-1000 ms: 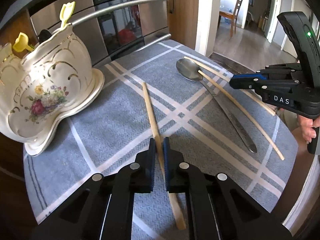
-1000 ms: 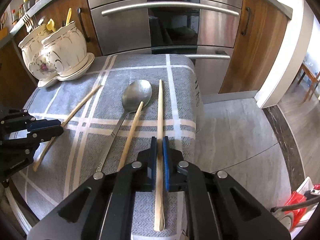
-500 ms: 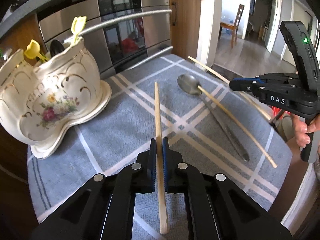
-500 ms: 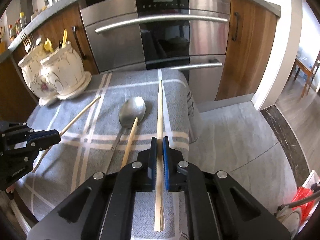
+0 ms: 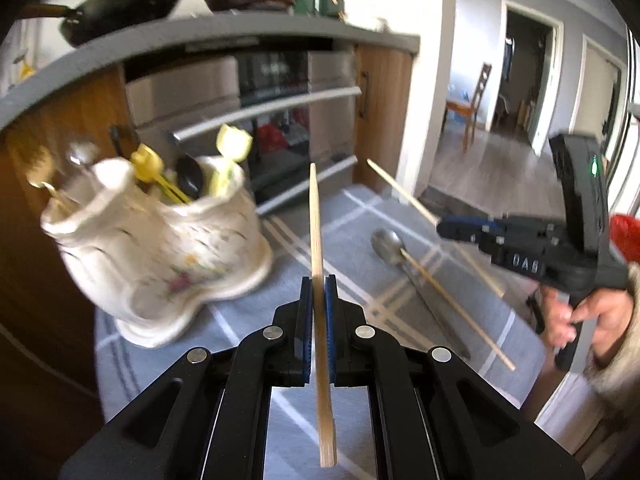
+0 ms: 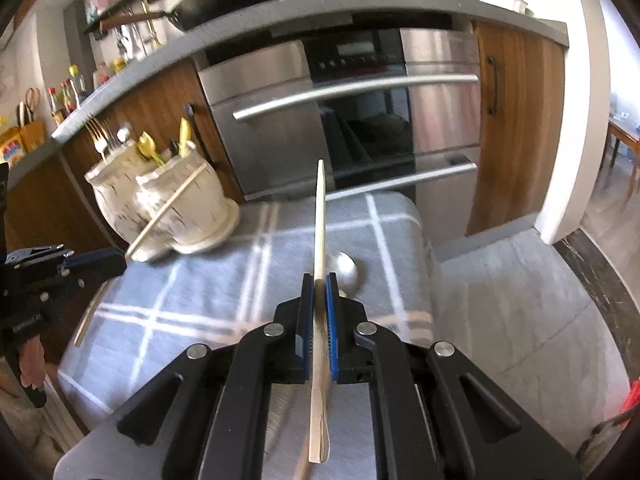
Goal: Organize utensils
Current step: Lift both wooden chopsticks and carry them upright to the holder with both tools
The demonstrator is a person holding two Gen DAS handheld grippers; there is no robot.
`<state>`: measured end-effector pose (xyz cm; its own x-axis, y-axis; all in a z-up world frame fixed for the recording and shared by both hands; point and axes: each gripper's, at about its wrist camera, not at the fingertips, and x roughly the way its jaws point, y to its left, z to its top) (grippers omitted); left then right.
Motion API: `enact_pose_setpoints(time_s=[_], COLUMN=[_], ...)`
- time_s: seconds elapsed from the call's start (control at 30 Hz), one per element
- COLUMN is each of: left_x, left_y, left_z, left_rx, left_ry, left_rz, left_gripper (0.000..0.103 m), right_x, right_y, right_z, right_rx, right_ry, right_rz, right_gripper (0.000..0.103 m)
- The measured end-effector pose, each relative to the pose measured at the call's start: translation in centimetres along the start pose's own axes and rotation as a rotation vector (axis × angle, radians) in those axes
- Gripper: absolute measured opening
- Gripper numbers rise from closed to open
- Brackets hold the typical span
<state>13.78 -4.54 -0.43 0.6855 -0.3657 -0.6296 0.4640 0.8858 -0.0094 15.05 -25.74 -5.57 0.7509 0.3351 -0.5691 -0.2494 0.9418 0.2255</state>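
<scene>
While the plaid cloth (image 6: 200, 292) fronts the oven (image 6: 360, 120), your left gripper (image 5: 319, 300) and right gripper (image 6: 319, 300) each clamp a chopstick (image 5: 316, 220) above it.

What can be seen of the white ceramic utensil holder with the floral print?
The white ceramic utensil holder is a glossy, scalloped pot with gold trim and a faint pink flower print, blurred by motion. It appears to have two lobes on a flared matching base. It stands upright on the grey checked cloth near the oven. Yellow-handled utensils, a dark spoon and forks stick out of it. In the right wrist view a held chopstick crosses in front of it; contact cannot be told.
</scene>
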Motion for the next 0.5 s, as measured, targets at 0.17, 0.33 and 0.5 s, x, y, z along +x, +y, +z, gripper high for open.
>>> enact_pose_setpoints(time_s=[0.17,0.33,0.5], left_x=[-3.4,-6.0,-8.1], left_y=[2.8,5.1,7.5], left_z=[1.6,3.3,5.6], left_rx=[-0.041,-0.062,-0.068], left_ry=[-0.107,-0.193,-0.287], left_rz=[0.038,0.057,0.09], left_gripper=[0.006,0.006,0.006], right_x=[-0.4,-0.5,0.4], right_y=[2.0,4.7,8.1], right_z=[1.8,4.7,7.8], right_rx=[-0.014,-0.044,-0.086], right_ry=[-0.06,-0.114,-0.178], right_rz=[0.038,0.075,0.117], right_gripper=[0.006,0.006,0.006])
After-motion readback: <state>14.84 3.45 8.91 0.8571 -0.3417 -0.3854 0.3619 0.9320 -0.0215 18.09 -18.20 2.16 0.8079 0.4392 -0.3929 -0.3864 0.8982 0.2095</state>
